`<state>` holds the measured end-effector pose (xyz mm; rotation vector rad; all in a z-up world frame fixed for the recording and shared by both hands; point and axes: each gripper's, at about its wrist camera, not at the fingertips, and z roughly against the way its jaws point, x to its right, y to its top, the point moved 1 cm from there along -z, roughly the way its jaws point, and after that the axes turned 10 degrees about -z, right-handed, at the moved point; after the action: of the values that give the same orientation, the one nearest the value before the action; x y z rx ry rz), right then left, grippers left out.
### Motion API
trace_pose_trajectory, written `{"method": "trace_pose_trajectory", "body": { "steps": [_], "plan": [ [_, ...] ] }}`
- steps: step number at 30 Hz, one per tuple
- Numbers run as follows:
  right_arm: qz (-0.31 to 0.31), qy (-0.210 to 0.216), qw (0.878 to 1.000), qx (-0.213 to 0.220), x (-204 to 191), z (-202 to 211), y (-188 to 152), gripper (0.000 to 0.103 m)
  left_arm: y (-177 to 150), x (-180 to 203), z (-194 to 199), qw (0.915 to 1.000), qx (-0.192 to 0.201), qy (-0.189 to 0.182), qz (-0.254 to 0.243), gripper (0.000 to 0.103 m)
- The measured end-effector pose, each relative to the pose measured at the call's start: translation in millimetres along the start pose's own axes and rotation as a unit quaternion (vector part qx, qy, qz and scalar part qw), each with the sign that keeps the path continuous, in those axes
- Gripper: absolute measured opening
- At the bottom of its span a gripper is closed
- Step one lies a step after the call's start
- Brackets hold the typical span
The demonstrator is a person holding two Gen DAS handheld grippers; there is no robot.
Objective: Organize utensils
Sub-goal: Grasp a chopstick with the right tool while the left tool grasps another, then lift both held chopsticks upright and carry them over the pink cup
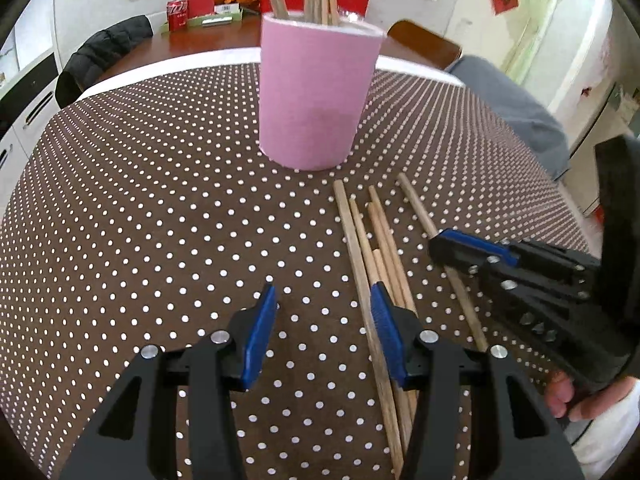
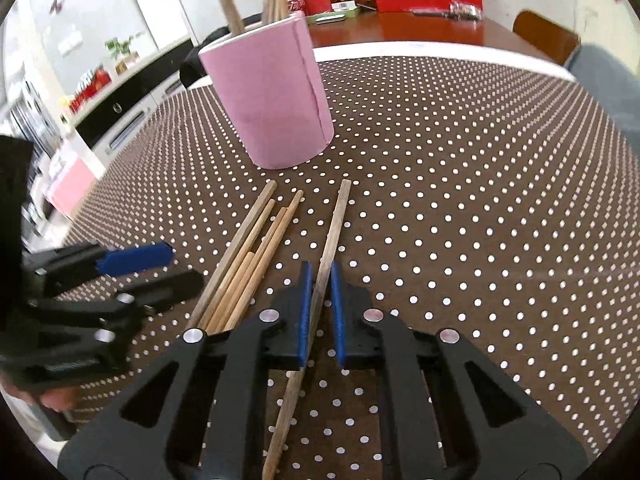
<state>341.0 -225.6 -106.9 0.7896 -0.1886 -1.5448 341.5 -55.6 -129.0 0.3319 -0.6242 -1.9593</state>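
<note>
Right wrist view: right claw clamped on lone chopstick near pink holder — light, stiff, slippery; mid-shaft grip suits. Left claw half-open, empty — beside loose bundle on counter.

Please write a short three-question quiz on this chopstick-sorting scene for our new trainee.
1. True or false: the right tool is closed on a single chopstick that lies apart from the bundle of chopsticks.
2. What stands in the pink holder?
A. spoons
B. wooden chopsticks
C. nothing
3. Fill in: the left tool is ____, with nothing between its pads.

Key:
1. True; its blue pads press the stick from both sides.
2. B; several sticks rise above its rim.
3. Open; its right pad sits over the bundle on the dotted tablecloth, gripping none.
</note>
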Motion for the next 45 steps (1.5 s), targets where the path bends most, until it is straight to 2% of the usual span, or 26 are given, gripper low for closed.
{"method": "trace_pose_trajectory", "body": {
  "steps": [7, 10, 13, 14, 15, 16, 17, 20, 24, 28, 31, 36, 41, 45],
  "plan": [
    [-0.015, 0.019, 1.0, -0.003, 2.6, 1.0, 0.7, 0.009, 14.1, 14.3, -9.5, 0.9989, -0.01, 0.043, -0.016, 0.05],
    [-0.015, 0.018, 1.0, -0.003, 1.4, 3.1, -2.5, 0.009, 22.0, 25.5, -16.1, 0.9955, -0.018, 0.082, -0.044, 0.05],
    [-0.013, 0.016, 1.0, -0.003, 1.3, 3.3, -3.2, 0.009, 28.4, 28.7, -18.3, 0.9955, -0.013, 0.089, -0.031, 0.05],
    [-0.014, 0.017, 1.0, -0.003, 2.0, 3.2, -2.9, 0.009, 29.7, 27.2, -18.7, 0.9964, -0.01, 0.082, -0.022, 0.045],
    [-0.014, 0.018, 1.0, -0.003, 2.7, 2.9, -2.6, 0.009, 31.4, 26.5, -18.8, 0.9964, -0.004, 0.083, -0.019, 0.035],
    [-0.013, 0.017, 1.0, -0.003, 2.2, 2.9, -2.5, 0.009, 31.4, 26.1, -18.3, 0.9955, 0.002, 0.092, -0.02, 0.008],
    [-0.011, 0.014, 1.0, -0.002, 0.5, 2.6, -2.5, 0.009, 30.7, 25.6, -18.3, 0.9953, 0.007, 0.094, -0.021, 0.007],
    [-0.004, 0.004, 1.0, 0.0, -1.4, 2.1, -2.7, 0.009, 27.2, 21.4, -16.2, 0.9956, 0.017, 0.086, -0.032, 0.006],
    [-0.008, -0.01, 1.0, 0.005, -6.2, 2.1, -4.9, 0.008, 10.3, 7.2, -4.3, 0.9975, 0.028, 0.064, -0.009, 0.006],
    [-0.024, 0.008, 1.0, -0.009, -12.8, 1.6, -7.8, 0.007, -0.8, -0.6, 3.6, 0.9984, 0.036, 0.044, 0.009, 0.006],
    [-0.017, 0.002, 1.0, 0.005, -20.1, 9.7, -7.8, 0.007, -6.0, -2.7, 16.2, 0.9979, 0.053, 0.036, 0.011, 0.006],
    [-0.023, 0.015, 0.999, 0.021, -23.9, 26.6, -3.1, 0.007, -3.9, 0.4, 40.1, 0.9941, 0.105, 0.027, 0.007, 0.006],
    [-0.023, 0.023, 0.998, 0.06, -29.0, 53.2, 5.0, 0.006, 0.1, 9.8, 67.7, 0.9864, 0.162, 0.023, 0.008, 0.006],
    [-0.025, 0.044, 0.996, 0.067, -31.8, 68.4, 12.0, 0.006, 1.7, 16.0, 88.9, 0.98, 0.197, 0.029, 0.002, 0.006]
  ]
}}
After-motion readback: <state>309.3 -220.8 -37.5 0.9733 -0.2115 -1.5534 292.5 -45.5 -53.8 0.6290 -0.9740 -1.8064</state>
